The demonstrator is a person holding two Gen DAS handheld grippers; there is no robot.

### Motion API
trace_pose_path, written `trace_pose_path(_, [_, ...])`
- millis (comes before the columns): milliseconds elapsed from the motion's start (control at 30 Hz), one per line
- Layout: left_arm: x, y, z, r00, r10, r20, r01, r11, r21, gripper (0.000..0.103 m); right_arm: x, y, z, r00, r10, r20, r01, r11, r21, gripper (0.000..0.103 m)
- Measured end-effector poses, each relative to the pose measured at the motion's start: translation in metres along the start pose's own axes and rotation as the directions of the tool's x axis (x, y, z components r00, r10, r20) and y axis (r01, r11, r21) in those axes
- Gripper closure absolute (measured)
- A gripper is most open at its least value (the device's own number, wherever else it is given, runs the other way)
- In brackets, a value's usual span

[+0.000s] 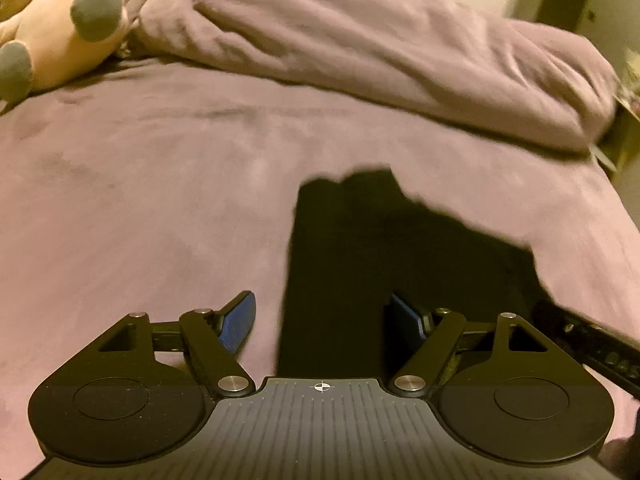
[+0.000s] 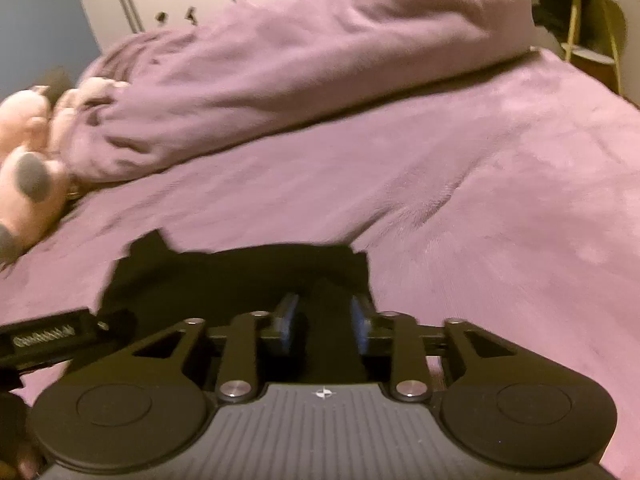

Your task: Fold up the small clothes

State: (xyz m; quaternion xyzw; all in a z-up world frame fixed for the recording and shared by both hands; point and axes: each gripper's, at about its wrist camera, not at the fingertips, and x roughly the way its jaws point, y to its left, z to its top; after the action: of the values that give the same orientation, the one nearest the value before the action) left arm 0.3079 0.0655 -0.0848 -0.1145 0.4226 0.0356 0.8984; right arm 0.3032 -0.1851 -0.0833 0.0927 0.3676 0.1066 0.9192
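Black fabric garment [image 2: 240, 276] bunches inside my narrowed right gripper [image 2: 324, 320]; my wide-open, empty left gripper [image 1: 320, 320] should pinch the edge ahead.

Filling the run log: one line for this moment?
black garment on bed | left hand-held gripper open | right hand-held gripper gripping garment

The left gripper [image 1: 320, 320] hovers low with its blue pads [image 1: 240, 322] spread wide toward 9 and 3 o'clock. The right gripper [image 2: 323, 322] has its pads [image 2: 289, 320] drawn close, pinching dark cloth toward 12 o'clock.
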Motion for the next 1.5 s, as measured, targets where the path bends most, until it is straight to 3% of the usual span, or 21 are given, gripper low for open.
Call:
trace_pose_path(100, [-0.033, 0.018, -0.035, 0.998, -0.06, -0.009, 0.06, 0.998, -0.038, 0.022, -0.047, 0.009, -0.037, 1.0, 0.019, 0.006, -0.018, 0.996, -0.093, 0.058])
trace_pose_path(233, [-0.053, 0.034, -0.068, 0.997, -0.075, -0.025, 0.073, 0.994, -0.08, 0.017, -0.072, 0.005, -0.08, 0.998, -0.059, 0.0, 0.058, 0.982, -0.177, 0.051])
trace_pose_path(300, [-0.062, 0.039, -0.076, 0.996, -0.076, -0.051, 0.071, 0.993, -0.089, 0.021, -0.081, -0.004, -0.081, 0.997, -0.07, -0.026, 0.066, 0.99, -0.121, 0.043])
trace_pose_path(467, [-0.08, 0.04, -0.099, 0.995, -0.069, -0.071, 0.066, 0.997, -0.051, 0.022, -0.095, -0.015, -0.085, 0.992, -0.043, -0.115, 0.037, 0.998, -0.056, 0.042])
trace_pose_path(567, [-0.081, 0.04, -0.104, 0.996, -0.055, -0.073, 0.052, 0.997, -0.051, 0.022, -0.099, -0.021, -0.09, 0.993, -0.032, -0.112, 0.031, 0.999, -0.014, 0.043])
trace_pose_path(633, [-0.083, 0.038, -0.104, 0.995, -0.036, -0.089, 0.032, 0.999, -0.04, 0.022, -0.1, -0.024, -0.091, 0.992, -0.01, -0.128, 0.015, 0.999, 0.036, 0.051])
trace_pose_path(700, [-0.085, 0.036, -0.103, 0.994, -0.026, -0.105, 0.022, 0.999, -0.041, 0.022, -0.102, -0.026, -0.089, 0.99, 0.027, -0.141, -0.017, 0.997, 0.07, 0.067])
trace_pose_path(900, [-0.104, 0.04, -0.113, 0.993, -0.038, -0.109, 0.03, 0.997, -0.074, 0.02, -0.113, -0.019, -0.088, 0.991, 0.08, -0.103, -0.074, 0.995, 0.06, 0.085])
trace_pose_path(1000, [-0.111, 0.042, -0.117, 0.994, -0.032, -0.104, 0.024, 0.997, -0.077, 0.02, -0.116, -0.026, -0.089, 0.992, 0.096, -0.077, -0.088, 0.991, 0.105, 0.088])
trace_pose_path(1167, [-0.114, 0.044, -0.117, 0.994, -0.019, -0.111, 0.01, 0.997, -0.083, 0.02, -0.102, -0.033, -0.099, 0.992, 0.004, -0.124, 0.01, 0.994, 0.111, 0.088])
trace_pose_path(1267, [-0.118, 0.043, -0.116, 0.995, -0.006, -0.1, 0.0, 0.998, -0.067, 0.014, -0.107, -0.024, -0.096, 0.99, -0.035, -0.137, 0.046, 0.996, 0.076, 0.076])
trace_pose_path(1400, [-0.126, 0.038, -0.115, 0.996, 0.019, -0.082, -0.021, 0.999, -0.025, 0.007, -0.119, -0.009, -0.096, 0.975, -0.08, -0.207, 0.075, 0.997, -0.035, 0.03])
trace_pose_path(1500, [-0.13, 0.033, -0.115, 0.995, 0.038, -0.092, -0.038, 0.999, 0.003, 0.007, -0.133, 0.002, -0.106, 0.967, -0.086, -0.24, 0.066, 0.994, -0.09, 0.011])
